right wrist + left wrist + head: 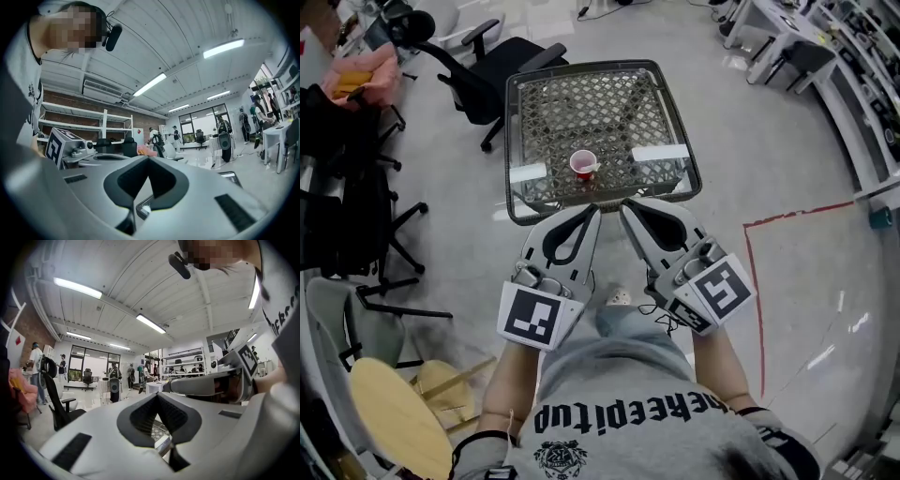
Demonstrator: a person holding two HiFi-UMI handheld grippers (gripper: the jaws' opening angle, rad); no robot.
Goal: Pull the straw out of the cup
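A small red cup [584, 164] stands near the front middle of a square glass-topped mesh table [514, 141]. A pale bit at its right rim may be the straw; it is too small to tell. Both grippers hover side by side just in front of the table's near edge, pointing at it and roughly level. My left gripper [594, 212] [158, 394] has its jaws together with nothing between them. The right gripper [626, 206] [147, 159] is likewise shut and empty. Neither touches the cup. Through the jaw openings only slivers of the table [158, 431] [144, 204] show.
Two white strips [528, 172] [661, 153] lie on the tabletop beside the cup. A black office chair [497, 61] stands behind the table on the left. A round wooden stool [394, 422] is at my left. A red tape line [750, 281] marks the floor on the right.
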